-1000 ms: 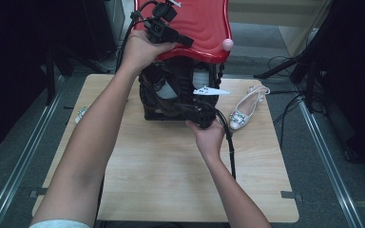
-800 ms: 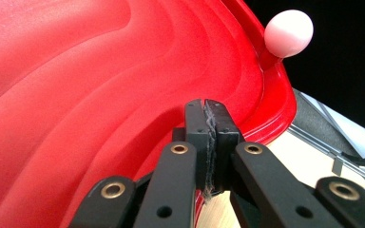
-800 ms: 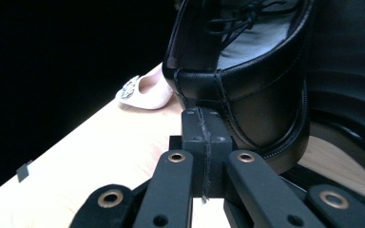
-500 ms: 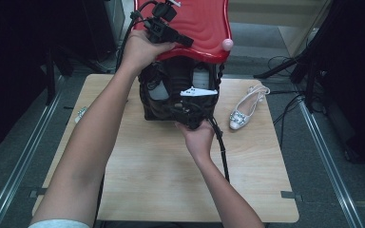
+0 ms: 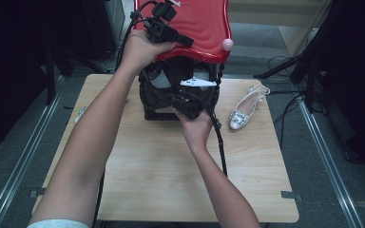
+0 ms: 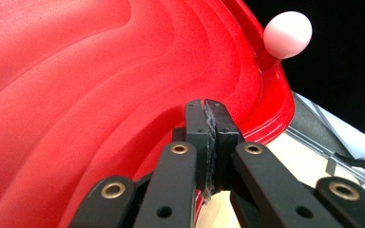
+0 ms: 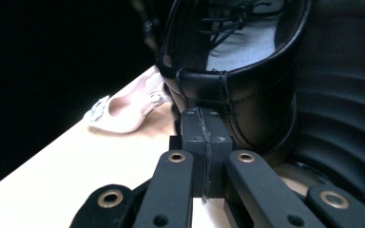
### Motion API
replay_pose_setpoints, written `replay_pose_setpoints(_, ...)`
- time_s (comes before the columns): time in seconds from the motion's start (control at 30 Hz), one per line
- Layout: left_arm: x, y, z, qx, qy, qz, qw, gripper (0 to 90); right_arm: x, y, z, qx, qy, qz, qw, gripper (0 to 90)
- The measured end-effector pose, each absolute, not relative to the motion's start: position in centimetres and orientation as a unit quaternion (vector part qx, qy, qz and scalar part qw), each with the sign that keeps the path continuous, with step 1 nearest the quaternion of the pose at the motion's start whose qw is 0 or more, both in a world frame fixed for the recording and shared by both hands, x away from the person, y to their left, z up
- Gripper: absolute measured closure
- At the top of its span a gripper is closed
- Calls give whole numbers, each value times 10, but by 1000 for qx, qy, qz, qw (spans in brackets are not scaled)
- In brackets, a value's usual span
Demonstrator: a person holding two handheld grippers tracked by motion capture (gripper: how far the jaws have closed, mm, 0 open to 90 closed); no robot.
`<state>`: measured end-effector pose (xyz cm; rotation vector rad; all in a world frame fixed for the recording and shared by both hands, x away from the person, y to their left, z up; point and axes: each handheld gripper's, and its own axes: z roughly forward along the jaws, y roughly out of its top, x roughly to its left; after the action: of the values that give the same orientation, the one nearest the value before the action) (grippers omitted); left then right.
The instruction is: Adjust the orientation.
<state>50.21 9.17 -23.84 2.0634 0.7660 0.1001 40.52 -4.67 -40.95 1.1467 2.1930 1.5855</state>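
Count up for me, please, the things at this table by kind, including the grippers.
Grippers: 2 (left gripper, right gripper)
Shoes: 2 (black shoe, pale heeled shoe)
Red lid: 1
Black case: 1
Glittery item, half hidden, kind unclear: 1
Total: 7

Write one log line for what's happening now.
left claw: shut, at glossy red ribbed lid | right claw: shut, by black leather shoe

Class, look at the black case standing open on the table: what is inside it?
A black lace-up shoe with a grey lining sits inside the case, beneath the raised red lid. The shoe's front and the rest of the case's interior are hidden.
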Motion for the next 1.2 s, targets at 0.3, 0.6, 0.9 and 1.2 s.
replay_pose_setpoints(0.3, 502, 92, -238, 835, 309, 41, 452, 891, 420, -33, -409, 396, 743, 534, 77, 900)
replay_pose_setpoints(0.6, 499, 92, -237, 838, 304, 55, 449, 878, 417, -28, -421, 395, 759, 515, 54, 900)
replay_pose_setpoints(0.9, 483, 96, -221, 833, 304, 70, 457, 742, 392, -53, -418, 374, 762, 526, 46, 899)
replay_pose_setpoints(1.2, 440, 104, -217, 839, 289, 84, 453, 570, 366, -77, -422, 354, 773, 525, 38, 791)
